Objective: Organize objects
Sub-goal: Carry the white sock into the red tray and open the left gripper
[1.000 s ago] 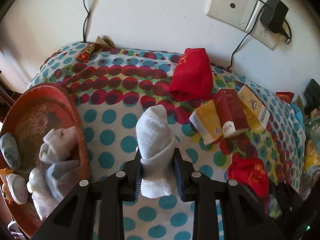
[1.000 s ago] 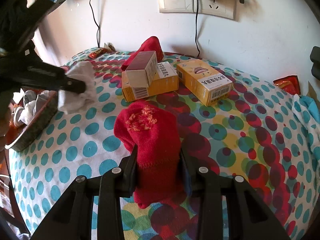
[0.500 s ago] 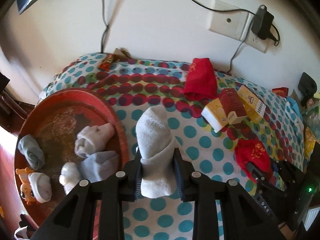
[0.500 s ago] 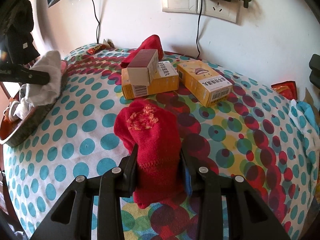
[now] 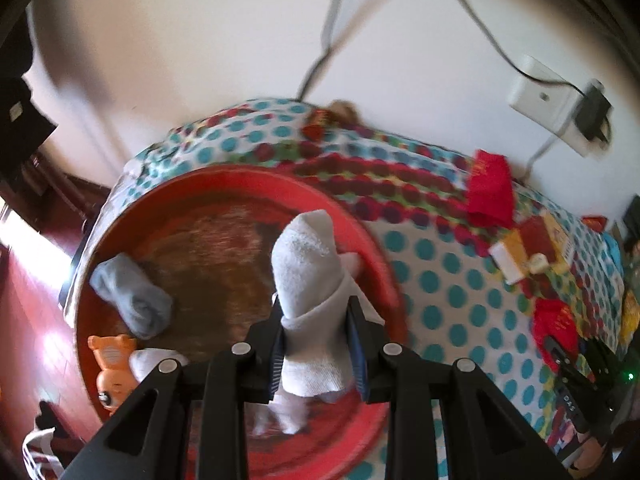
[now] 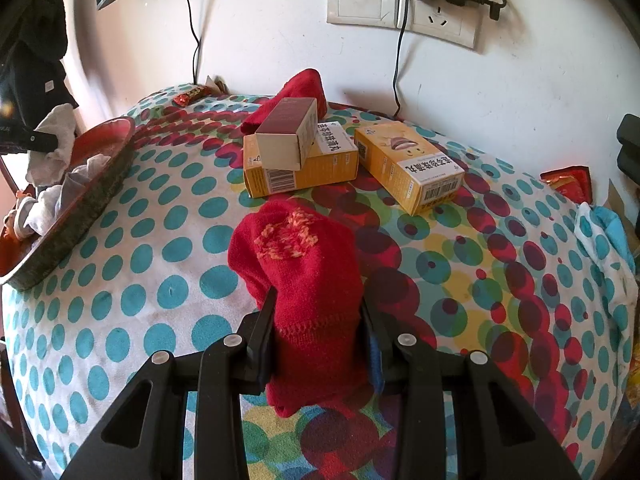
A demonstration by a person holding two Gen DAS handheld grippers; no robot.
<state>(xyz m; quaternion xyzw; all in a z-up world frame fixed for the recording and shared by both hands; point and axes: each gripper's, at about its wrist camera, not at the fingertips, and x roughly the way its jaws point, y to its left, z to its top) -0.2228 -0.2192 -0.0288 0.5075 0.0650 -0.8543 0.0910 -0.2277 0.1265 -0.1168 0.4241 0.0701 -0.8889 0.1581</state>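
My left gripper (image 5: 316, 324) is shut on a rolled white sock (image 5: 308, 272) and holds it above the round red tray (image 5: 168, 200). In the tray lie a grey rolled sock (image 5: 132, 296), more white socks and an orange toy (image 5: 112, 368). My right gripper (image 6: 318, 320) is shut on a rolled red sock (image 6: 300, 272) just over the dotted tablecloth (image 6: 140, 280). From the right wrist view the left gripper with its white sock (image 6: 56, 136) hangs over the tray (image 6: 96, 184) at the far left. A second red sock (image 6: 300, 88) lies behind the boxes.
Three medicine boxes (image 6: 312, 152) sit stacked mid-table, with another yellow box (image 6: 412, 164) beside them. A snack bar (image 6: 192, 94) lies near the wall. Wall sockets with plugged cables (image 6: 404, 0) hang above. Red wrappers (image 6: 568, 180) and a blue cloth (image 6: 608, 232) lie at the right edge.
My left gripper has carried the white sock leftward from over the tablecloth to above the red tray. The right gripper with the red sock has stayed in place.
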